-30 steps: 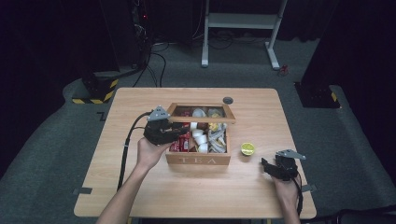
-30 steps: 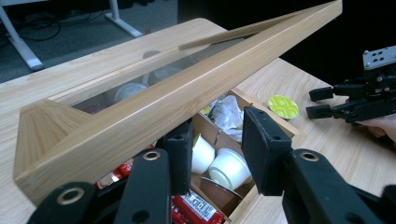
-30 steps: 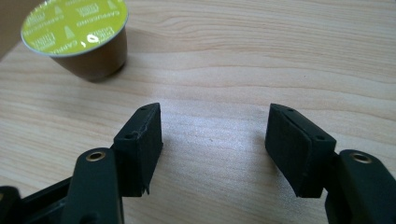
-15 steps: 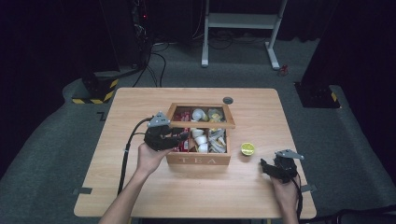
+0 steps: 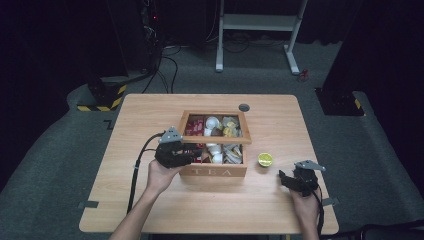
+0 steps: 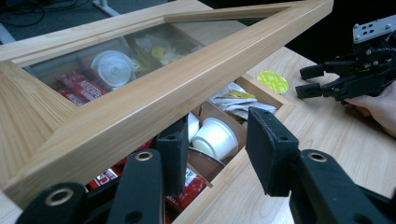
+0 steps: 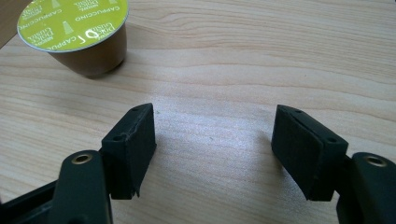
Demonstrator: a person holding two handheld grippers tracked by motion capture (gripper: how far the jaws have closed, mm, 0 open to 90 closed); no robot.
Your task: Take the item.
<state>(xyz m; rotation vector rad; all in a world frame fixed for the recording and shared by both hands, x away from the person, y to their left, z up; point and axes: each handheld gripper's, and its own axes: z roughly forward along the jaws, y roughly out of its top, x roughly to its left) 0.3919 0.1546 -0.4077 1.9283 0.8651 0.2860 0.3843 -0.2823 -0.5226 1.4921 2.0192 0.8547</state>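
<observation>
The left gripper (image 6: 212, 154) has its jaws just widening, letting the glass lid (image 6: 154, 93) down over the tea box (image 5: 214, 170); the right gripper (image 7: 224, 154) waits wide open and empty beside the capsule (image 7: 74, 35).

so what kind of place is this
Probably a lab or studio set up for recording, not a home: a lone wooden table on grey carpet, dark curtains behind, cables trailing on the floor, and a white metal stand.
</observation>
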